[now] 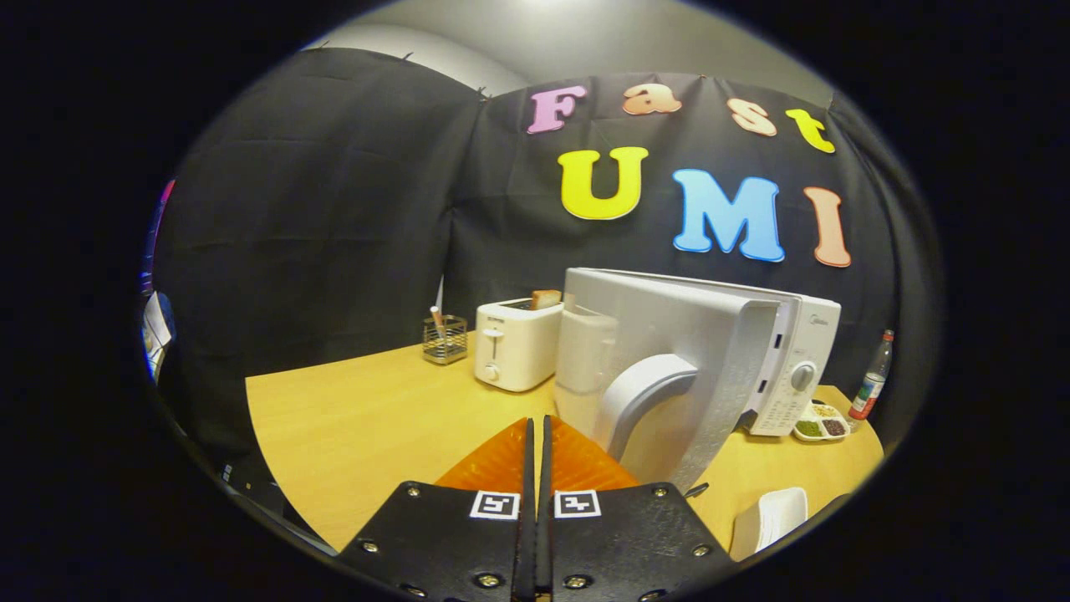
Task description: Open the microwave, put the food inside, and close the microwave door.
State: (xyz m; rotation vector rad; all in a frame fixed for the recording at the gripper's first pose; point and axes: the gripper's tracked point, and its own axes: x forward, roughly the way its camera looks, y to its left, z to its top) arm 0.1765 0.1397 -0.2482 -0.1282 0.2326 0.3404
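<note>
The white microwave [794,334] stands on the wooden table [351,418], ahead and to the right of my fingers. Its door [669,334] is swung open toward me, and the curved handle [639,397] on it lies just beyond my fingertips, to their right. My gripper [537,425] is shut, both fingers pressed together with nothing between them, and it touches neither door nor handle. A small divided dish of food [821,423] sits on the table below the microwave's control panel [790,393]. The open door hides the oven's inside.
A white toaster [514,343] with a slice of bread [545,298] stands left of the microwave, with a wire basket [444,339] further left. A bottle [872,376] stands at the far right. A white object [769,518] lies near the table's front right edge.
</note>
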